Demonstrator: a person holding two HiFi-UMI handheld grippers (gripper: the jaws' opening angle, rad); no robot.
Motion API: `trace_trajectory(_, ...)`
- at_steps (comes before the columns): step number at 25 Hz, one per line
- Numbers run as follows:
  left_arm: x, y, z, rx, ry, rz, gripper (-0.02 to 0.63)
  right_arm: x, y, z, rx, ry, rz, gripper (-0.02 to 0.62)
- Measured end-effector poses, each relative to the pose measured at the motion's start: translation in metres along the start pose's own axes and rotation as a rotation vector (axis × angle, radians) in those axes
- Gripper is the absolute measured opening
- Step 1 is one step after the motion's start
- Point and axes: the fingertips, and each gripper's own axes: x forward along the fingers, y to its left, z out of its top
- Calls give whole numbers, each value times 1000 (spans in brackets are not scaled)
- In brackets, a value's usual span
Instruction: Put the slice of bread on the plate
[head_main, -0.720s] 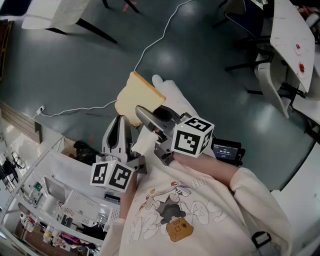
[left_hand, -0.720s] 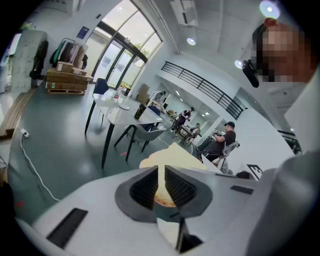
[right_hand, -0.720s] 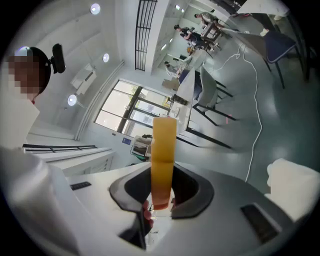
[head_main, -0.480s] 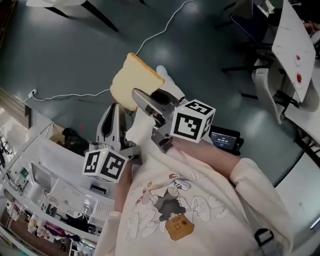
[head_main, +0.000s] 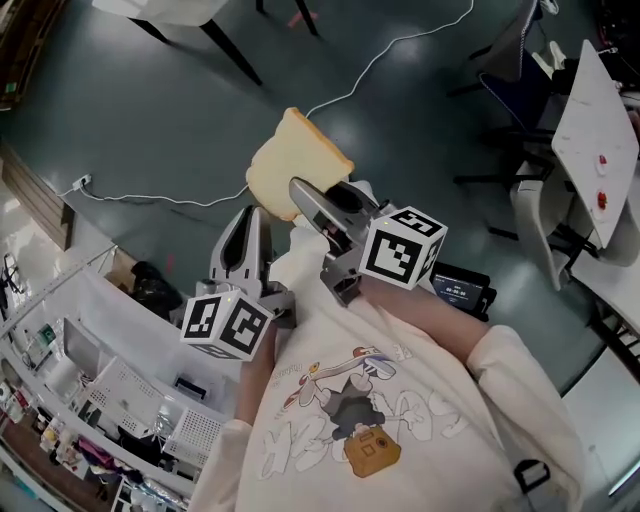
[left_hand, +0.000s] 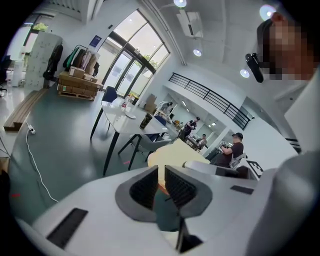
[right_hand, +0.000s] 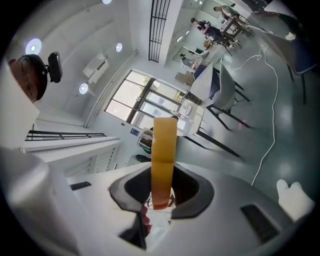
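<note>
White shelving (head_main: 90, 370) is standing at the far left. Beside it, the left gripper (head_main: 247, 215) is hovering over the grey floor (head_main: 130, 110), its jaws drawn together with nothing between them. Just to its right, the right gripper (head_main: 318, 195) is clamping the slice of bread (head_main: 297, 160) by its lower edge and holding it in the air above the floor, where a white cable (head_main: 390, 50) is trailing. A white table (head_main: 600, 110) is standing at the far right.

Steep overhead, two close-ups — bread (head_main: 298, 165) common
</note>
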Motion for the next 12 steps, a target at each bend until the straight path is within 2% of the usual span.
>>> trace_trajectory(4,23,-5,12,-4,-10,20,46,8,-11,26,35,2,19,91)
trace_trajectory(9,38,-12,24,13,-32,28,47,17,-9,43,15,13,71,91)
trace_trajectory(12,48,-21,24,17,-38,32,46,16,-14,56,3,19,60,91)
